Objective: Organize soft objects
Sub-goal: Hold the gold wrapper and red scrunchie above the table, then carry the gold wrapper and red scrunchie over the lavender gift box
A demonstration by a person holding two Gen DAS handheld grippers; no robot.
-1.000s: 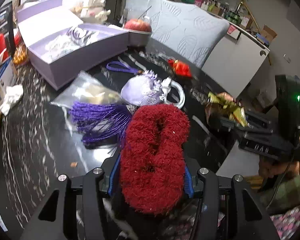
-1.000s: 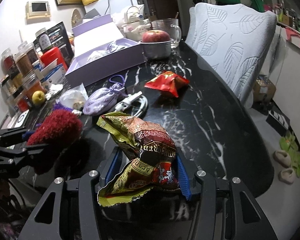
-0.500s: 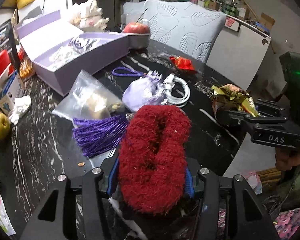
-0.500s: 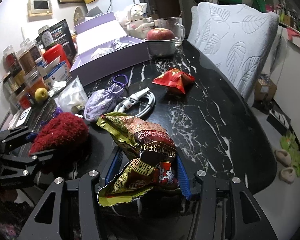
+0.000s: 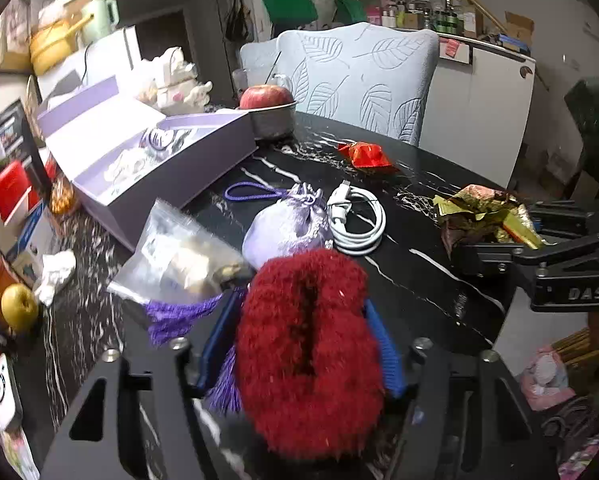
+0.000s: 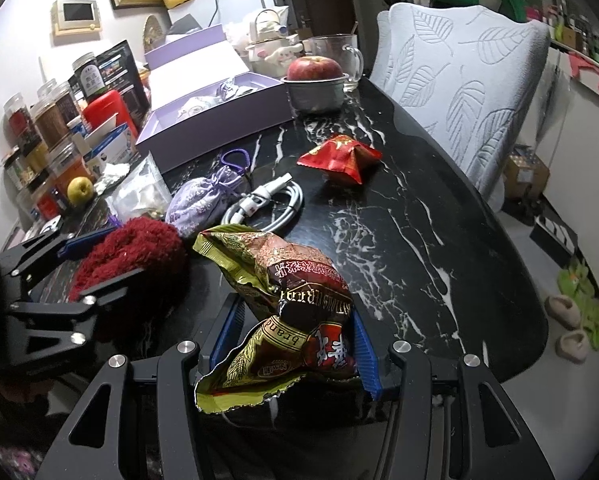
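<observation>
Black table point(image 6: 439, 240), two clamped hand-held grippers

Fuzzy red yarn slipper point(image 5: 307, 344), crinkly glossy foil snack bag point(image 6: 295, 300), polished black marble table point(image 6: 419, 216)

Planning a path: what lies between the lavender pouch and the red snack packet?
The coiled white cable, beside the lavender pouch; then bare tabletop before the red snack packet, per right wrist view.

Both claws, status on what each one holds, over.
Left claw shut on red fuzzy slipper. Right claw shut on crinkled snack bag. Lilac pouch and white cable lie ahead on the table.
</observation>
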